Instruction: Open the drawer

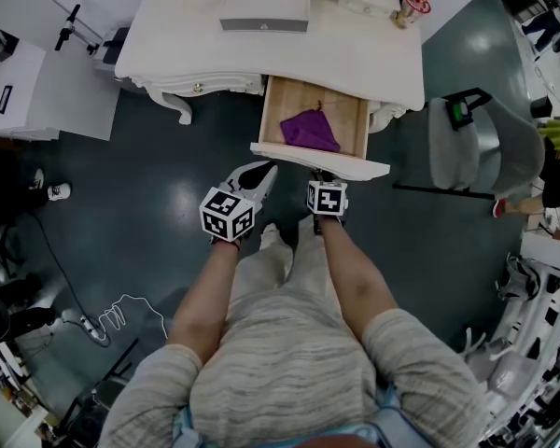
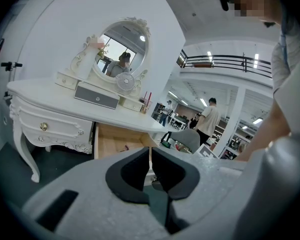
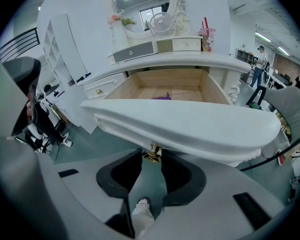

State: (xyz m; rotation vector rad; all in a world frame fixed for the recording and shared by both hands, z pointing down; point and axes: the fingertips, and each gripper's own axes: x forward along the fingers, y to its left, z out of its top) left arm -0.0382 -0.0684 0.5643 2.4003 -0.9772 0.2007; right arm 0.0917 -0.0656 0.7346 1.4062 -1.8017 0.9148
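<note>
One drawer [image 1: 319, 161] stands well out of a white table [image 1: 355, 59] in the head view, a purple cloth [image 1: 310, 131] lying in its wooden box. The left gripper [image 1: 259, 174] points at the left end of the drawer front, just short of it. The right gripper [image 1: 323, 177] reaches in under the middle of that front. A grey chair [image 1: 490, 143] stands right of the table, and a cup [image 1: 413, 0] with red straws sits on the tabletop's far right corner.

From the left gripper view, the jaws stand all but together, with only a thin slit between the black pads [image 2: 132, 171] and nothing in it. Beyond them the open drawer shows its wooden side under the tabletop. An oval mirror [image 2: 122, 49] and a small fan [image 2: 125, 82] stand on top.

From the right gripper view, the curved white drawer front fills the middle of the frame. Its brass knob [image 3: 152, 151] hangs below the front, right between the jaw tips. The jaws stand fairly wide, one pad against each side of the knob. The cloth shows at the back of the drawer.
</note>
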